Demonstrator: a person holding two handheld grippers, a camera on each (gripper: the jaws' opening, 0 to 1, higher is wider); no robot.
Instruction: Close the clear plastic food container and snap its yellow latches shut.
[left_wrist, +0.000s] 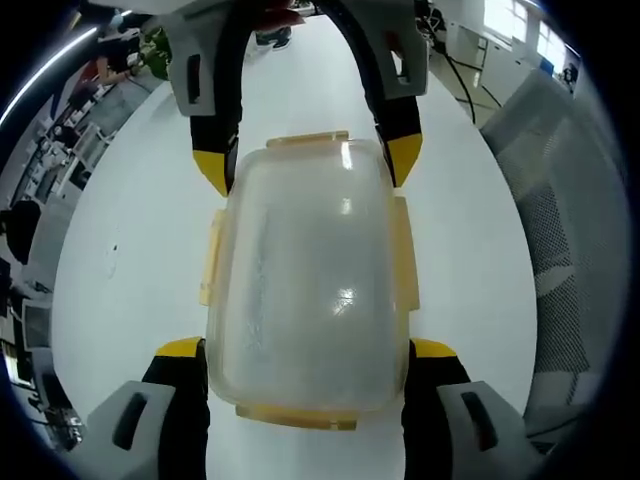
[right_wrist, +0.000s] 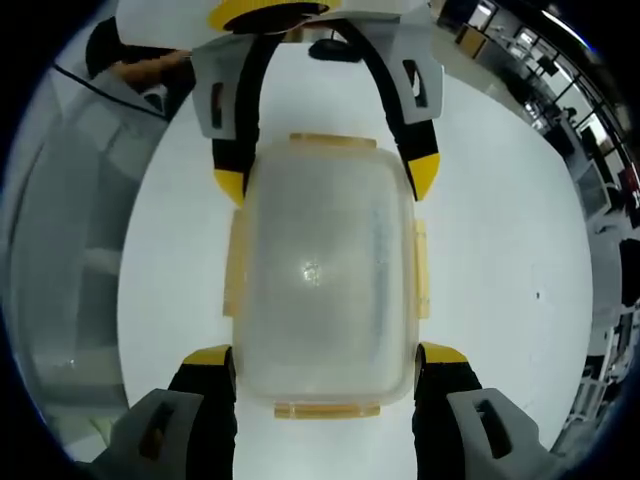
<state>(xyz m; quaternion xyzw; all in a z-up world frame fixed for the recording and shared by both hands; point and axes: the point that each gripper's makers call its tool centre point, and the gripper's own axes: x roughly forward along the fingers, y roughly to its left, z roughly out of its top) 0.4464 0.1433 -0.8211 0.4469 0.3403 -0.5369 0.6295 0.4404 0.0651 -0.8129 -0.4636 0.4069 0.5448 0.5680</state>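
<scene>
**Both grippers bracket the lidded container**

On the white table (left_wrist: 130, 260) my left gripper (left_wrist: 305, 355) stands spread, its yellow tips flanking the near end of the clear container (left_wrist: 305, 280), lid on, yellow latches (left_wrist: 210, 262) along its edges. My right gripper (right_wrist: 325, 362) is likewise parted around the opposite end.

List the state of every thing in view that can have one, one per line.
clear plastic food container: lid on, resting on the white table.
yellow latches: appear folded down along the sides; whether snapped shut is unclear.
left gripper: open, jaws straddling one end of the container.
right gripper: open, jaws straddling the opposite end.
</scene>
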